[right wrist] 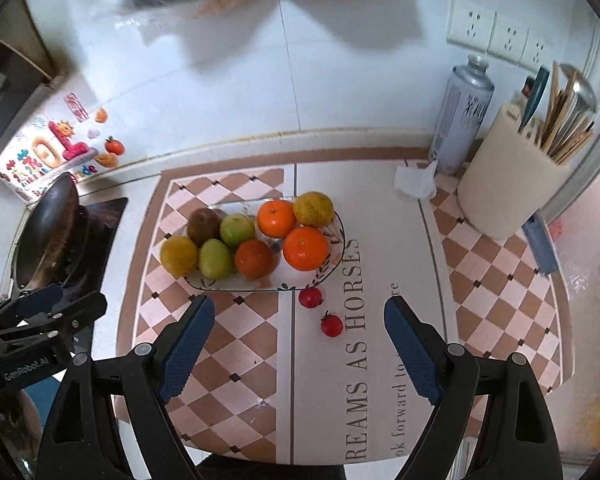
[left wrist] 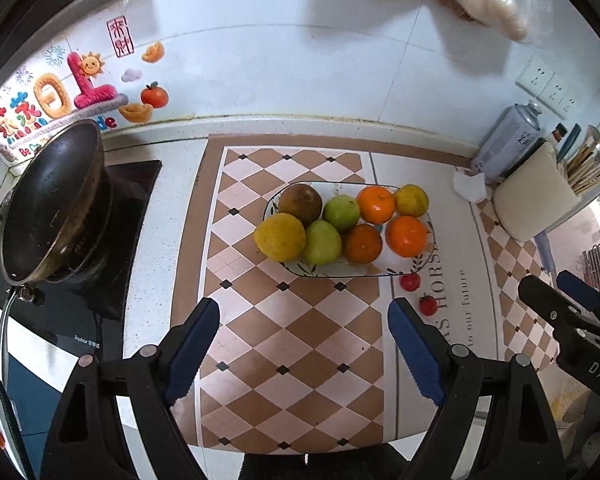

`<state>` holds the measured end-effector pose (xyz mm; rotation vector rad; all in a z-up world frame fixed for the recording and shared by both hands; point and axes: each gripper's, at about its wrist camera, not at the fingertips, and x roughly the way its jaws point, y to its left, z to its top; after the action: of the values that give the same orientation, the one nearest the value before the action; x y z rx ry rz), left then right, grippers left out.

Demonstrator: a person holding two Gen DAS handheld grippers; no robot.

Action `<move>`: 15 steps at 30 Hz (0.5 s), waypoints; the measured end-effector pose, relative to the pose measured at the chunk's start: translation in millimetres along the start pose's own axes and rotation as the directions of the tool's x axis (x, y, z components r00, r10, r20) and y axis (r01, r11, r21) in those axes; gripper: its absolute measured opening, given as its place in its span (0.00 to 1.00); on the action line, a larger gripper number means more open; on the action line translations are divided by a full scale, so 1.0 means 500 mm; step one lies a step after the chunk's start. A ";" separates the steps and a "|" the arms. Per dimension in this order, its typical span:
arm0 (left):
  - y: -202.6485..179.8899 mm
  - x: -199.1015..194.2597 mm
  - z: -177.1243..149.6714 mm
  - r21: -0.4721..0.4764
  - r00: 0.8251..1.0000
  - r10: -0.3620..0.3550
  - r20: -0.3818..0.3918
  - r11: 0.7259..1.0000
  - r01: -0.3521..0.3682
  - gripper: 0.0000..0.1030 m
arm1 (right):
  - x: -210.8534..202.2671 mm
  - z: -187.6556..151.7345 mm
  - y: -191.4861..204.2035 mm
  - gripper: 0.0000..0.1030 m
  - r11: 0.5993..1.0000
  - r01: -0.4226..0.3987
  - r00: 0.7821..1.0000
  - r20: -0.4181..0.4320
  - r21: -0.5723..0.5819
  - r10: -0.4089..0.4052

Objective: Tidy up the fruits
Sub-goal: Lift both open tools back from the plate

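1. The left claw [left wrist: 304, 344] hangs over the surface [left wrist: 300, 360] with its jaws wide and nothing between them; the plate [left wrist: 428, 224] of fruit lies ahead of it, well apart from the blue ribbed pads.
2. The right claw [right wrist: 300, 340] is likewise spread wide and empty; the plate sits ahead and slightly left of its fingers.
3. Two small red fruits lie loose on the mat outside the plate: one [right wrist: 310, 297] just beside the plate's near rim, the other [right wrist: 331, 323] nearer the right claw, between its fingers in that view.
4. On the plate, a shallow oblong dish with leaf sprigs painted on the rim, round fruit is packed touching: a brown one [left wrist: 300, 203], a large yellow one [left wrist: 280, 237], two smooth green ones [left wrist: 341, 213] [left wrist: 322, 242], three glossy oranges [left wrist: 376, 204] [left wrist: 406, 236] [left wrist: 362, 243] and a yellow-green citrus [left wrist: 412, 200].
5. The mat [left wrist: 300, 328] is smooth, printed in tan and pale pink diamonds with lettering on a plain band.
6. A dark metal wok [left wrist: 52, 204] sits left on a black cooktop.
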<state>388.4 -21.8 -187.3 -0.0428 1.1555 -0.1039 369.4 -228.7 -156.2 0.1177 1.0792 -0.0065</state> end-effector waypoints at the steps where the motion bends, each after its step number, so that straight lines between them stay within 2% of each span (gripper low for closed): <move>1: -0.001 -0.011 -0.003 -0.001 1.000 -0.001 0.007 1.000 0.001 0.84 | -0.014 -0.002 0.001 0.86 1.000 -0.002 1.000 0.008 -0.003 0.002; 10: -0.018 -0.090 -0.023 0.022 0.998 -0.006 0.065 1.000 0.004 0.84 | -0.100 -0.012 0.009 0.86 1.000 -0.027 0.998 0.058 -0.015 0.027; 15: -0.024 -0.102 -0.027 0.024 0.997 -0.006 0.078 1.000 0.004 0.84 | -0.113 -0.016 0.010 0.86 0.999 -0.048 0.996 0.072 -0.004 0.048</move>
<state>355.0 -28.0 -145.2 -0.0283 1.0758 -0.1190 336.0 -225.6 -109.9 0.1402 1.0043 0.0340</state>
